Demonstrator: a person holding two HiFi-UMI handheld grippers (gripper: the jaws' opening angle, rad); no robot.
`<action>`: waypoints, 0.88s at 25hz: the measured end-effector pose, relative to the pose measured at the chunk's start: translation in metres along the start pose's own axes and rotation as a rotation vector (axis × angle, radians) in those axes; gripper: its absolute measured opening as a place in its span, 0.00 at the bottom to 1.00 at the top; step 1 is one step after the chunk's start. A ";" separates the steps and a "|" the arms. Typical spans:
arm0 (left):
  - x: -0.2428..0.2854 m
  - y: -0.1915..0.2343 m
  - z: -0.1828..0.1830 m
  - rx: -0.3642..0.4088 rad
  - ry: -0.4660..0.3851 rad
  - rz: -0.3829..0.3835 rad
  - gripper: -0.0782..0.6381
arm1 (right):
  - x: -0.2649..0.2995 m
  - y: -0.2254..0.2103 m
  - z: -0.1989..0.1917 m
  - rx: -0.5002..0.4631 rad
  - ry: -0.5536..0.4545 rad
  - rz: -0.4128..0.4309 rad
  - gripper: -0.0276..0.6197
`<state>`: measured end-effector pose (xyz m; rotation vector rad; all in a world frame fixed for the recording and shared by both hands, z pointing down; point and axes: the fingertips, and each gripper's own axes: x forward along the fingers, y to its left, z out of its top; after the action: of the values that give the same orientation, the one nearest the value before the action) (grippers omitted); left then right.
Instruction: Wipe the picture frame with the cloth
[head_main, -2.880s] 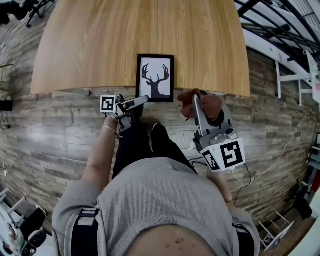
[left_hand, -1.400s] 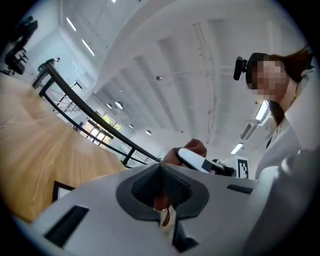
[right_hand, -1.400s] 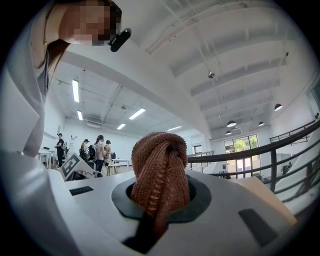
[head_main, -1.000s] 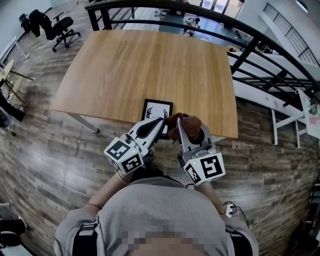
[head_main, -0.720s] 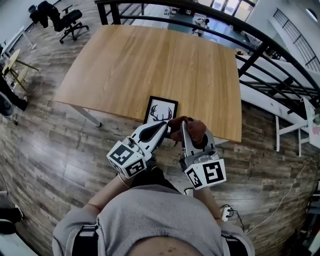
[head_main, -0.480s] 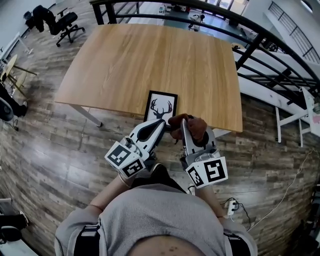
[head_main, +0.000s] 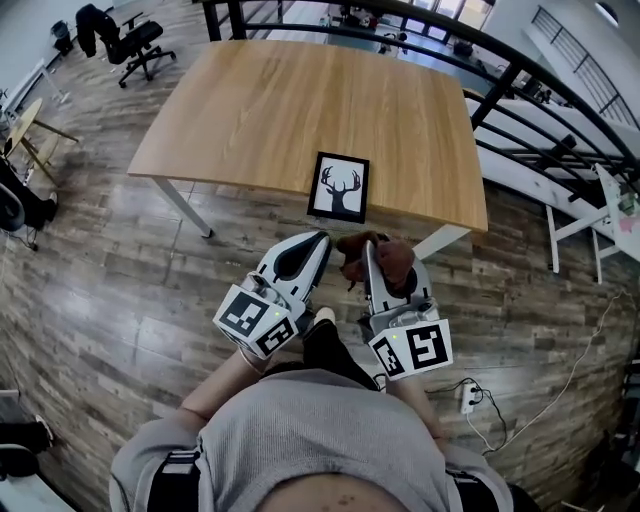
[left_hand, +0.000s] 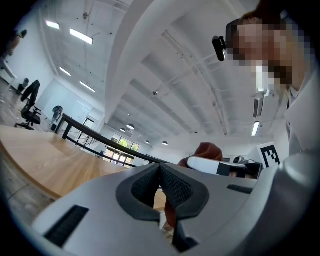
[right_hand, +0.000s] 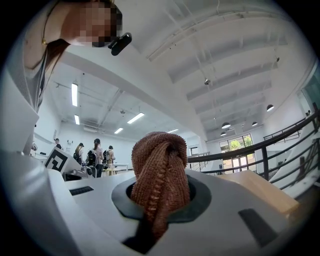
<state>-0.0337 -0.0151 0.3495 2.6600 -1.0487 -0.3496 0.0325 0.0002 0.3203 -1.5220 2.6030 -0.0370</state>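
The black picture frame (head_main: 339, 187) with a deer silhouette lies flat near the front edge of the wooden table (head_main: 300, 100). My right gripper (head_main: 370, 250) is shut on the brown knitted cloth (head_main: 380, 254) (right_hand: 161, 182), which bulges out past its jaws. It hangs over the floor, short of the table and apart from the frame. My left gripper (head_main: 320, 240) (left_hand: 160, 170) is shut with nothing between its pads, just left of the right one. The cloth (left_hand: 207, 150) shows beyond the left jaws in the left gripper view.
A black railing (head_main: 500, 80) runs behind and to the right of the table. An office chair (head_main: 125, 45) stands at the far left. A power strip and cable (head_main: 467, 398) lie on the wood floor at the right. Several people (right_hand: 95, 155) stand far off in the right gripper view.
Both grippers have drawn back from the table edge with the cloth still held; the frame now lies farther ahead of them, fully uncovered on the table.
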 end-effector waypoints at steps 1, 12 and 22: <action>-0.014 -0.004 0.002 -0.002 -0.006 0.011 0.12 | -0.008 0.012 0.000 0.001 0.001 -0.003 0.11; -0.092 -0.066 0.000 0.027 -0.013 -0.026 0.12 | -0.087 0.083 0.008 -0.029 -0.013 -0.068 0.11; -0.091 -0.085 0.020 0.109 -0.028 -0.008 0.12 | -0.089 0.101 0.026 -0.069 -0.032 0.012 0.11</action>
<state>-0.0514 0.1051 0.3152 2.7636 -1.0954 -0.3414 -0.0085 0.1280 0.2950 -1.5161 2.6144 0.0784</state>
